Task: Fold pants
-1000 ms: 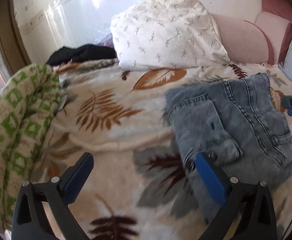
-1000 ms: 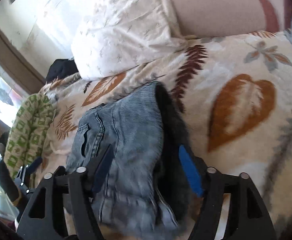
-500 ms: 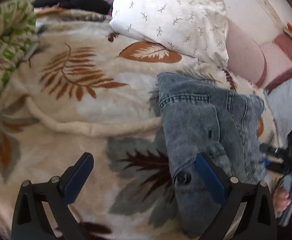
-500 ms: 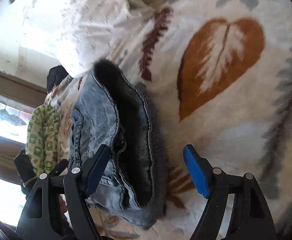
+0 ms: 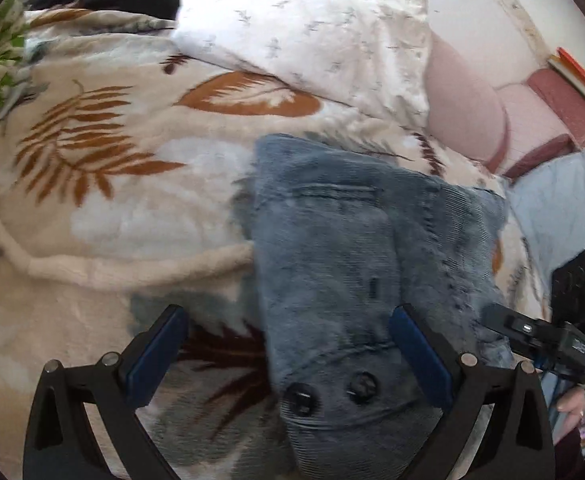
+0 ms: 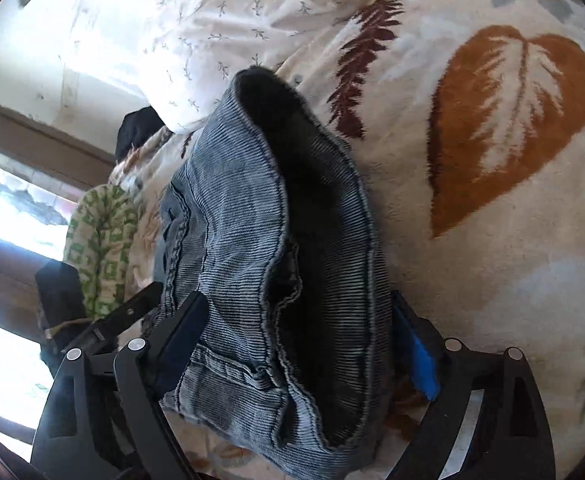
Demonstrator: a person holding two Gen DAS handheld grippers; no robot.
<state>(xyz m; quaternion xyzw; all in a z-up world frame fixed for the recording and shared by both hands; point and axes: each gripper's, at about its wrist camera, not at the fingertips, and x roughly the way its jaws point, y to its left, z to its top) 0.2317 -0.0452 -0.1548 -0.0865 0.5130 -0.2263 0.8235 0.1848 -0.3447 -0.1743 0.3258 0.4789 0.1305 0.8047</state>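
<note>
Already the pants (image 5: 352,264) lie in a compact bundle on the leaf-print blanket (image 5: 124,208) of the bed, so the main risk is the bundle coming undone.

Left wrist view: the left gripper (image 5: 288,352) stands with its fingers wide, nothing pressed between them. The waistband end with its 2 dark buttons sits low in the gap, toward 5 o'clock, and the right-hand pad looks to lie against or just over the denim; I cannot tell whether it touches. If these fingers close from here they would likely catch only the top layer near the buttons, and a lift would peel that layer off and open the fold. The white pillow (image 5: 312,28) lies at 12 o'clock, just beyond the far edge of the pants; a push that way could bunch the denim against it. The right gripper's body shows at 4 o'clock, close enough for the 2 tools to knock together.

Right wrist view: the right gripper (image 6: 308,344) has just been opening its fingers, and they now stand wide, straddling the near end of the bundle without squeezing it. The layers gape, showing a dark hollow from 12 o'clock down to the middle. That loose mouth could sag or slide sideways. A grip that takes 1 edge and misses the others would drag the stack crooked across the fuzzy blanket.
</note>
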